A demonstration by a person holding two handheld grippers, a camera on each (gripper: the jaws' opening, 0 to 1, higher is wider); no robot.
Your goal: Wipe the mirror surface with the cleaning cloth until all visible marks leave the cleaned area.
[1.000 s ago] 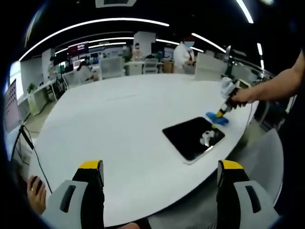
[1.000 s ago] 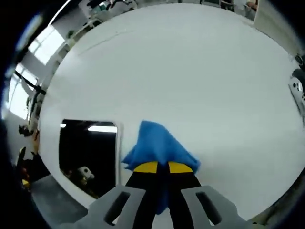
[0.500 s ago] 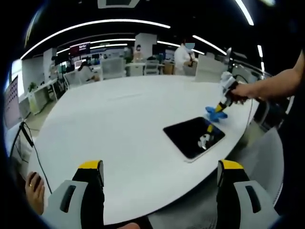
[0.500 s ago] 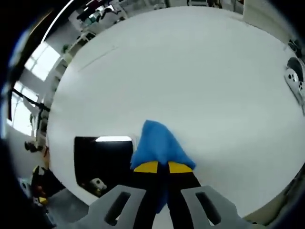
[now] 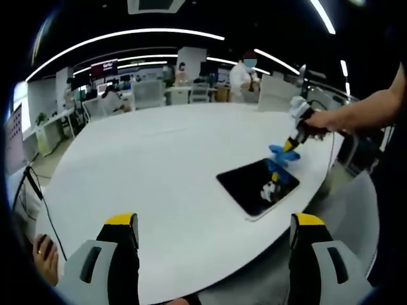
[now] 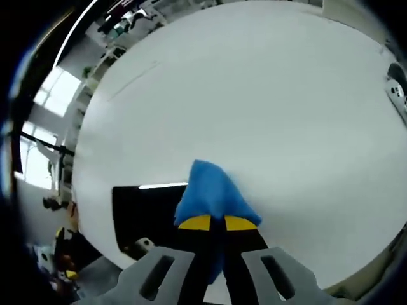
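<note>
- The white table [image 5: 165, 165] was the broadest thing, a wide oval top spreading across both views, with an office of desks and people behind it in the left gripper view.
- The mirror [image 5: 251, 184] lay flat near the table's right edge, a dark rectangular pane with a pale border; in the right gripper view its dark face [image 6: 149, 213] sat just left of the jaws. It looked stiff, thin and breakable, probably slick, so pressing lightly and evenly seemed wiser than leaning on it.
- The left gripper [image 5: 213, 260] hung low over the near table edge, its yellow-tipped jaws standing wide apart with nothing between them.
- The right gripper [image 6: 211, 223], held by a person's hand, was clenched on the cleaning cloth, jaws pressed together over it.
- The cleaning cloth [image 6: 210, 194], blue, soft and bunched, hung at the mirror's far corner [image 5: 280, 154]; being limp and light, it seemed best pinched at its gathered middle, as it was.
- Any marks on the glass were too small to tell.
</note>
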